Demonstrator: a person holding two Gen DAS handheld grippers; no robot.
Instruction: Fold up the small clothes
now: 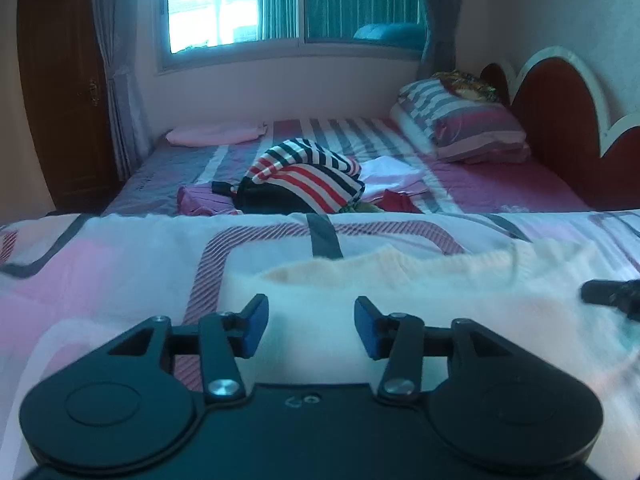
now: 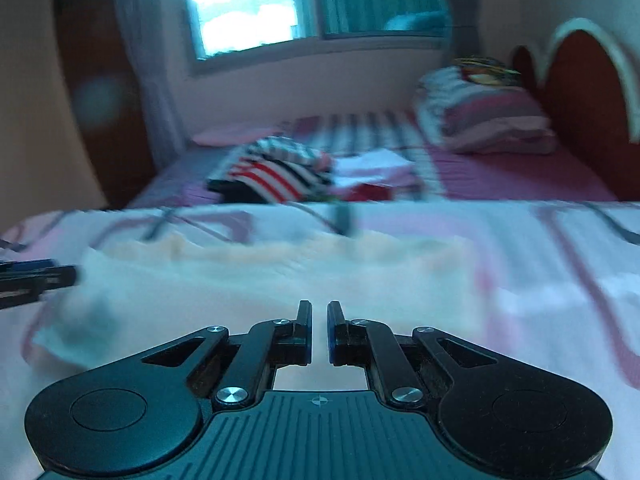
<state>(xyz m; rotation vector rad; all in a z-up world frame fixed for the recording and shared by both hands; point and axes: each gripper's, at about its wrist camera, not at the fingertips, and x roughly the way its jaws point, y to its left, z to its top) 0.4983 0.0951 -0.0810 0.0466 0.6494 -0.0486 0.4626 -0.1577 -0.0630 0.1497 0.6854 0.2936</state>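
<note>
A pale cream small garment (image 1: 400, 284) lies flat on the patterned bedcover in front of both grippers; it also shows in the right wrist view (image 2: 280, 276). My left gripper (image 1: 311, 326) is open and empty, low over the garment's near left part. My right gripper (image 2: 319, 330) has its jaws nearly together with a narrow gap, and nothing shows between them; it sits over the garment's near edge. The right gripper's tip shows at the right edge of the left wrist view (image 1: 612, 294). The left gripper's tip shows at the left edge of the right wrist view (image 2: 36, 280).
A pile of clothes with a red, white and dark striped garment (image 1: 304, 178) lies farther back on the bed. Striped pillows (image 1: 460, 124) rest against a red headboard (image 1: 568, 120) at the right. A window (image 1: 280, 4) and a wooden door (image 1: 60, 80) stand behind.
</note>
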